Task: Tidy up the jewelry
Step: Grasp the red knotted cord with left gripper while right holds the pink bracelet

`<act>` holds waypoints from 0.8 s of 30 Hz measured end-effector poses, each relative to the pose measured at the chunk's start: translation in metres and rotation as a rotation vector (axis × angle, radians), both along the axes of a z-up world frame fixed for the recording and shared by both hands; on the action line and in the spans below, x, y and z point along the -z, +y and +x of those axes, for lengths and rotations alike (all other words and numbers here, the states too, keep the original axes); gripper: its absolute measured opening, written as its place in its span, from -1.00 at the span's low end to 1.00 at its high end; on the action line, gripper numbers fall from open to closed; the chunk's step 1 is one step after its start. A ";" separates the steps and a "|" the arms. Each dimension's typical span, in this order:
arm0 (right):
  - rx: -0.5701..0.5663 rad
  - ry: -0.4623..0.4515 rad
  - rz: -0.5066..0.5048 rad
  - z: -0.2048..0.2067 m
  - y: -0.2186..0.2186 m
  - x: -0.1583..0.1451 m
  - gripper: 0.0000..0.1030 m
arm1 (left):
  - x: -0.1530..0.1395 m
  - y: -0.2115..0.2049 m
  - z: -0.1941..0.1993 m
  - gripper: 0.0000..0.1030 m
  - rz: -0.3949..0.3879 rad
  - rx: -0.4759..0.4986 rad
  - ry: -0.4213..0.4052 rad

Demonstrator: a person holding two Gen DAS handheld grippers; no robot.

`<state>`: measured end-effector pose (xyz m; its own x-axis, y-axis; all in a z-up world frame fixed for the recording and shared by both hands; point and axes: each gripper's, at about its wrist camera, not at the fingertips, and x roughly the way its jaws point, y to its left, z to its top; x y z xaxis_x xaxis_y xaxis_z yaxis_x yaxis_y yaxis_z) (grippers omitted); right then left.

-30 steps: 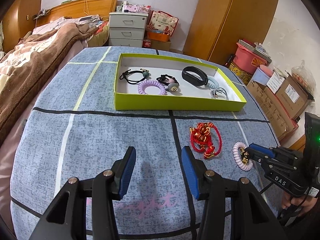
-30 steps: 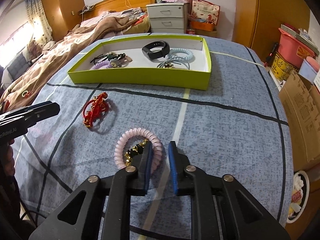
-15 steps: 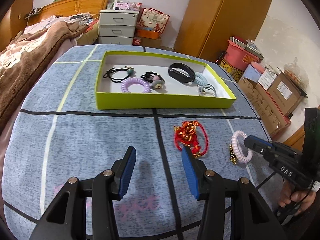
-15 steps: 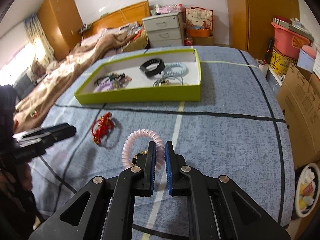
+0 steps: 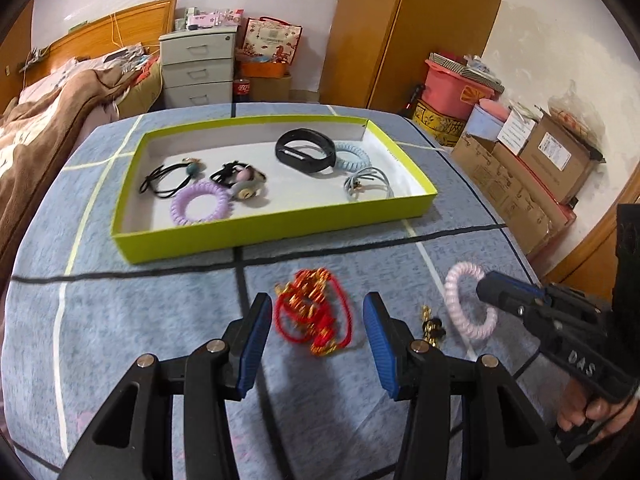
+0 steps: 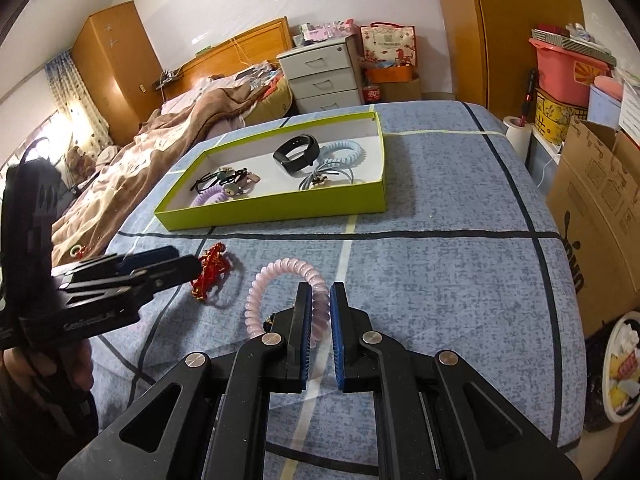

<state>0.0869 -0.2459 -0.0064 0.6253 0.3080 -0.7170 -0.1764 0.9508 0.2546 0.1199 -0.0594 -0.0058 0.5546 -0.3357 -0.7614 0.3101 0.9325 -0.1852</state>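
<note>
Right gripper [image 6: 320,312]: fingers narrow, having just been closing, clamped on the pink spiral hair tie [image 6: 280,276]. The coil passes between the blue pads and loops up ahead of them, clear of the cloth; small dark and gold charms [image 5: 432,326] hang from its lower end.

Left gripper [image 5: 316,340]: fingers wide, nothing between the pads. It hovers over the red and gold cord bracelet [image 5: 316,320], which lies loose on the cloth and shows in the gap between the fingers; blurred in the left wrist view. Whether the fingertips touch the cloth cannot be told.

Surface [image 6: 440,280]: covered in blue-grey cloth with black and pale cross lines. Bracelet and hair tie are near each other toward the near edge, bracelet on the left.

Green tray [image 5: 256,236]: shallow, white inside, toward the far edge, well apart from both grippers. Contents:
- black wristband [image 5: 306,150], right half, touching a light blue spiral hair tie [image 5: 354,154]
- grey-blue elastic ties [image 5: 366,182], near right corner
- purple spiral hair tie [image 5: 202,204], near left
- black elastic with a bead [image 5: 172,178], left
- dark tie with pink and beige ornaments [image 5: 240,178], centre

A hand [image 5: 592,412] holds the right gripper's handle.
</note>
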 end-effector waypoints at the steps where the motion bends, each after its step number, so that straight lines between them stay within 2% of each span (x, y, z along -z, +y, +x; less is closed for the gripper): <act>1: 0.002 0.000 0.003 0.000 -0.001 0.000 -0.82 | 0.000 -0.004 0.002 -0.04 0.006 0.006 -0.003; 7: -0.001 0.004 0.019 0.001 -0.005 0.003 -0.82 | 0.010 -0.019 0.012 -0.08 0.074 -0.001 0.017; 13: -0.004 0.005 0.030 0.002 -0.007 0.005 -0.82 | 0.014 -0.018 0.013 -0.53 0.097 -0.019 0.025; 14: -0.004 0.005 0.032 0.002 -0.006 0.004 -0.82 | 0.013 -0.016 0.013 -0.64 0.093 -0.024 0.021; 16: -0.002 0.004 0.034 0.001 -0.006 0.004 -0.82 | 0.012 -0.011 0.013 -0.72 0.070 -0.031 0.024; 17: -0.001 0.003 0.034 0.001 -0.007 0.004 -0.82 | 0.011 -0.009 0.012 -0.84 0.063 -0.034 0.020; 20: 0.002 0.002 0.032 0.001 -0.007 0.004 -0.82 | 0.006 0.001 0.011 -0.92 0.038 -0.059 0.008; 24: 0.001 0.002 0.031 -0.001 -0.006 0.004 -0.82 | -0.002 0.015 0.008 -0.92 -0.027 -0.073 -0.008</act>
<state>0.0863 -0.2515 -0.0102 0.6245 0.3295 -0.7081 -0.1748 0.9426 0.2844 0.1276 -0.0442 -0.0034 0.5843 -0.3144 -0.7481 0.2428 0.9474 -0.2085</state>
